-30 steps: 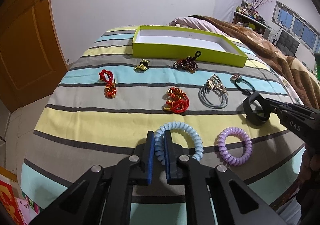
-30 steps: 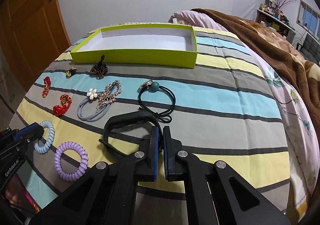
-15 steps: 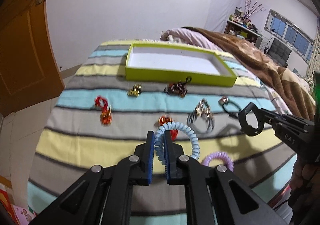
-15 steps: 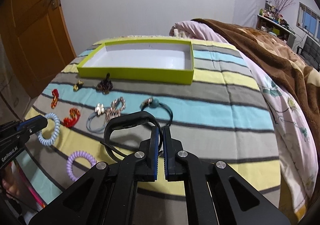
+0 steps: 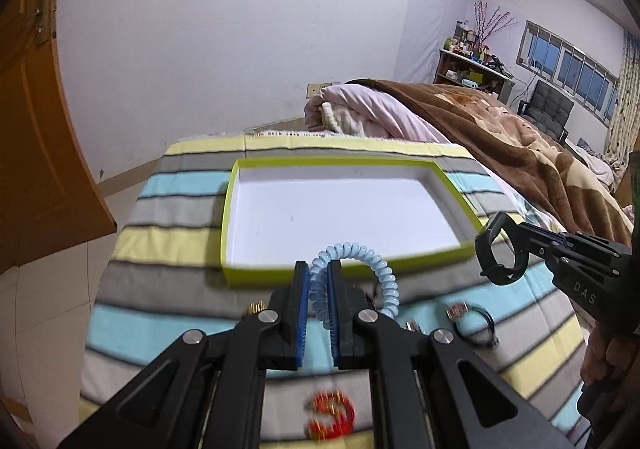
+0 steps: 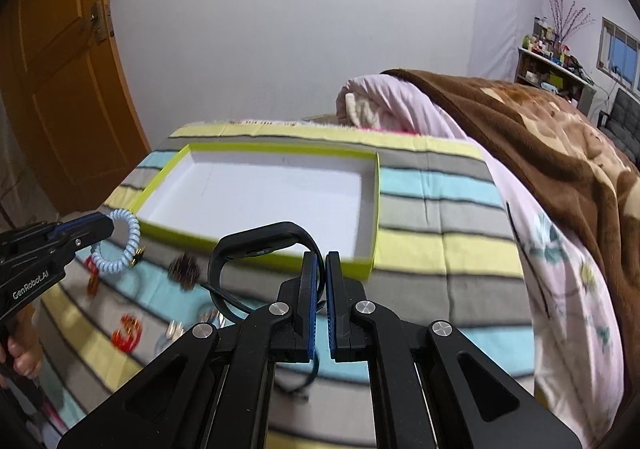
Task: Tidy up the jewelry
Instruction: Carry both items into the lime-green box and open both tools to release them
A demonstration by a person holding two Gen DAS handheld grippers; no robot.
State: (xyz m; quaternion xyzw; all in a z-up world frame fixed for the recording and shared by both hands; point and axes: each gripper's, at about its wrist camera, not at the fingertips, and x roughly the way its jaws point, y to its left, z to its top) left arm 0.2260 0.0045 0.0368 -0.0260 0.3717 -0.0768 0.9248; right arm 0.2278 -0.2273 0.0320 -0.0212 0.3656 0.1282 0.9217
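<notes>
My left gripper (image 5: 318, 289) is shut on a light blue spiral hair tie (image 5: 384, 277) and holds it in the air just before the near wall of the lime-green box (image 5: 348, 269). It also shows in the right wrist view (image 6: 104, 227) with the tie (image 6: 120, 245). My right gripper (image 6: 323, 285) is shut on a black wristband (image 6: 256, 245), held above the bed near the box's (image 6: 368, 205) right front corner. The band also shows in the left wrist view (image 5: 498, 257). The box's white inside holds nothing.
On the striped bedspread (image 5: 160, 281) lie a red ornament (image 5: 330, 411), a black hair tie with a charm (image 5: 474, 323), a dark beaded piece (image 6: 184, 269) and other small pieces. A brown blanket (image 6: 560, 137) covers the bed's right side. An orange door (image 6: 60, 89) stands left.
Both grippers have lifted off the bed with their items and moved forward towards the green box, which now looms much closer. The purple spiral tie has dropped out of view.
</notes>
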